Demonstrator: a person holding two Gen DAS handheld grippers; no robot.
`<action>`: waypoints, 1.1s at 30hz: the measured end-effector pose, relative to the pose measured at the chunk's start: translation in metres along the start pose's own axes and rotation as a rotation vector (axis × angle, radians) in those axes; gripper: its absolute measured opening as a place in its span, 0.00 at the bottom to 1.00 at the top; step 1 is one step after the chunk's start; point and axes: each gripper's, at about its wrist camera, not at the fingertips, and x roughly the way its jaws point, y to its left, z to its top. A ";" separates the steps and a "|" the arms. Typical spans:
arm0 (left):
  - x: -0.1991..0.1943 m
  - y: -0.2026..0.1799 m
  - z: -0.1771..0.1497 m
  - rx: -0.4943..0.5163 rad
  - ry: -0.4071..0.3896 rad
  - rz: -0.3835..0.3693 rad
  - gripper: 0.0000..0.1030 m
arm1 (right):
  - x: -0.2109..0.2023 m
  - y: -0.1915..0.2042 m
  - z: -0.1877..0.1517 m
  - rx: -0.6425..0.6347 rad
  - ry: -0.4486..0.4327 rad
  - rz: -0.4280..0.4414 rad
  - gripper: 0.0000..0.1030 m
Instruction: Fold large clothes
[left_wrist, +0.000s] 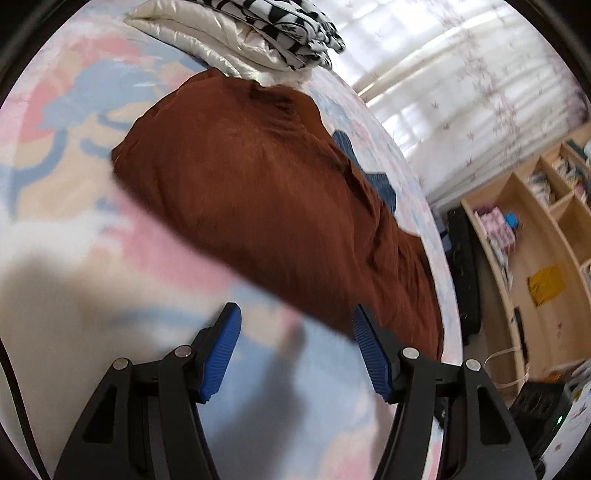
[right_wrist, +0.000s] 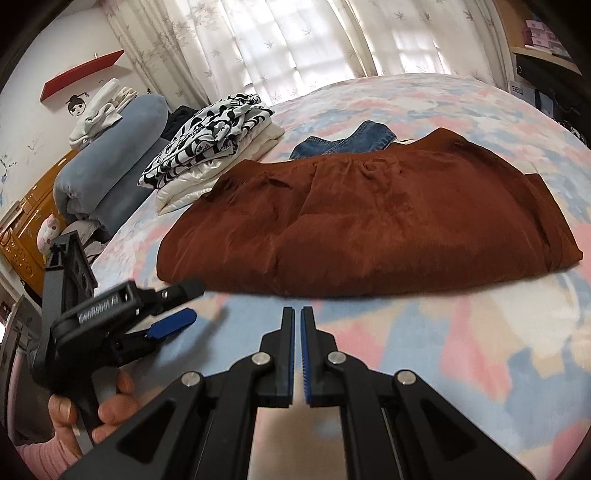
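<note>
A large rust-brown garment (left_wrist: 258, 192) (right_wrist: 369, 221) lies spread on the bed, partly doubled over. My left gripper (left_wrist: 295, 321) hovers over the bedspread just short of the garment's near edge, jaws open with nothing between the blue pads. In the right wrist view the left gripper (right_wrist: 192, 299) shows at the left, held by a hand (right_wrist: 110, 406). My right gripper (right_wrist: 297, 312) is shut and empty, its tips a little short of the garment's near edge.
A pastel patterned bedspread (right_wrist: 443, 350) covers the bed. Folded clothes, black-and-white on cream (right_wrist: 210, 147), are stacked at the far side. Blue jeans (right_wrist: 354, 138) lie behind the garment. A grey rolled duvet (right_wrist: 110, 158) sits left. Wooden shelves (left_wrist: 535, 240) stand beside the bed.
</note>
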 end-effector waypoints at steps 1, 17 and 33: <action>0.003 0.001 0.003 -0.009 -0.009 -0.006 0.60 | 0.002 -0.001 0.002 0.001 -0.001 -0.002 0.03; 0.056 0.020 0.067 -0.130 -0.095 -0.074 0.59 | 0.058 0.000 0.068 0.000 -0.035 -0.043 0.03; 0.036 -0.043 0.060 0.144 -0.312 0.160 0.12 | 0.136 -0.010 0.109 -0.076 -0.038 -0.205 0.03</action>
